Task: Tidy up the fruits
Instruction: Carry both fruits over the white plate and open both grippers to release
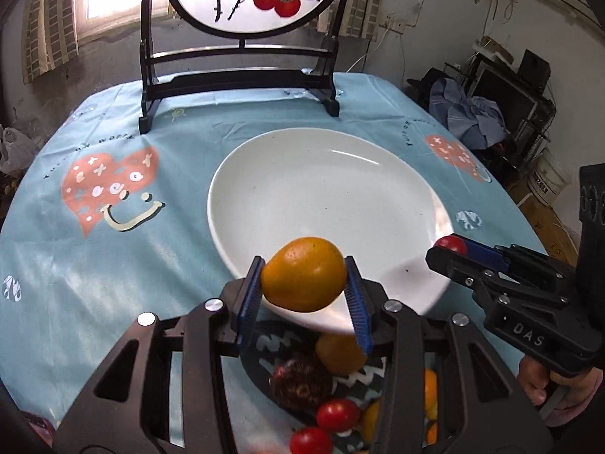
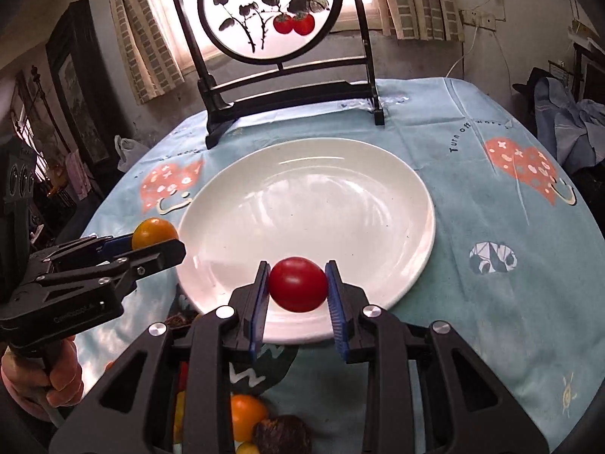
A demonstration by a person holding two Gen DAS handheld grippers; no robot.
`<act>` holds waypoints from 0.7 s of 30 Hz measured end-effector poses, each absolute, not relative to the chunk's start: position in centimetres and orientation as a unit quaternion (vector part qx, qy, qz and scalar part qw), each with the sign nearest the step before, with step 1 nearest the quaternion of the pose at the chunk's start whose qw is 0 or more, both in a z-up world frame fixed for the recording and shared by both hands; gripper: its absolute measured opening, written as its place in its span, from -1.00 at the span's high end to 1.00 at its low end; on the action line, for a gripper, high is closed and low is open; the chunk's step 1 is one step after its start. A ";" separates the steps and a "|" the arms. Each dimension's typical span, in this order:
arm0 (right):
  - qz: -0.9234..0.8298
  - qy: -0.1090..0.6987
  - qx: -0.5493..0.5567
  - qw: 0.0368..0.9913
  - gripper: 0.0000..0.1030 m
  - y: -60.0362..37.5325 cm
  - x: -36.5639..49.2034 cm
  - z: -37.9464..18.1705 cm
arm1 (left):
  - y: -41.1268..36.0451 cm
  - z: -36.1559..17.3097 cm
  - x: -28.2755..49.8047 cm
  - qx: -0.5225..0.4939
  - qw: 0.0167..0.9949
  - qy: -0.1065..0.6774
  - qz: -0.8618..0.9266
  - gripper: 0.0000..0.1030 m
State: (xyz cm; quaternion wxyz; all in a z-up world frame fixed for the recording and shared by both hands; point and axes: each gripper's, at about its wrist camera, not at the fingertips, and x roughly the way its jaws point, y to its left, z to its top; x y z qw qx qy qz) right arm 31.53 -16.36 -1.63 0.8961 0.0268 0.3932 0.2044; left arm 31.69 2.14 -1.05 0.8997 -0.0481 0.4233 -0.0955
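Note:
My left gripper (image 1: 304, 276) is shut on an orange fruit (image 1: 304, 273), held over the near rim of a large white plate (image 1: 321, 174). In the right wrist view the same gripper (image 2: 159, 240) and orange fruit (image 2: 154, 231) hang at the plate's (image 2: 314, 196) left edge. My right gripper (image 2: 298, 283) is shut on a small red tomato (image 2: 298, 283) above the plate's near rim; from the left wrist view it (image 1: 450, 247) comes in at the right with the tomato (image 1: 452, 244) at its tip. Below both grippers lie more fruits: an orange (image 1: 340, 353), a dark purple fruit (image 1: 300, 380) and red tomatoes (image 1: 337, 414).
A light blue tablecloth (image 1: 113, 257) with heart prints covers the round table. A black-framed round screen (image 1: 242, 19) painted with persimmons stands at the table's far edge. A hand (image 2: 56, 374) holds the left gripper's handle. Clutter and clothes (image 1: 476, 117) lie beyond the table at right.

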 end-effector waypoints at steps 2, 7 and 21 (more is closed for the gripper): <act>0.209 0.401 0.024 0.891 0.43 -16.1 32.6 -2.1 | 2.1 -2.0 33.3 -0.048 0.892 0.441 -0.091 0.17; 0.207 0.421 0.016 0.883 0.43 -15.4 34.4 -3.0 | 1.4 -3.5 35.8 -0.028 0.881 0.464 -0.087 0.17; 0.203 0.363 0.023 0.909 -0.26 -17.9 27.7 1.2 | 2.6 1.8 28.7 -0.016 0.923 0.380 -0.051 -0.90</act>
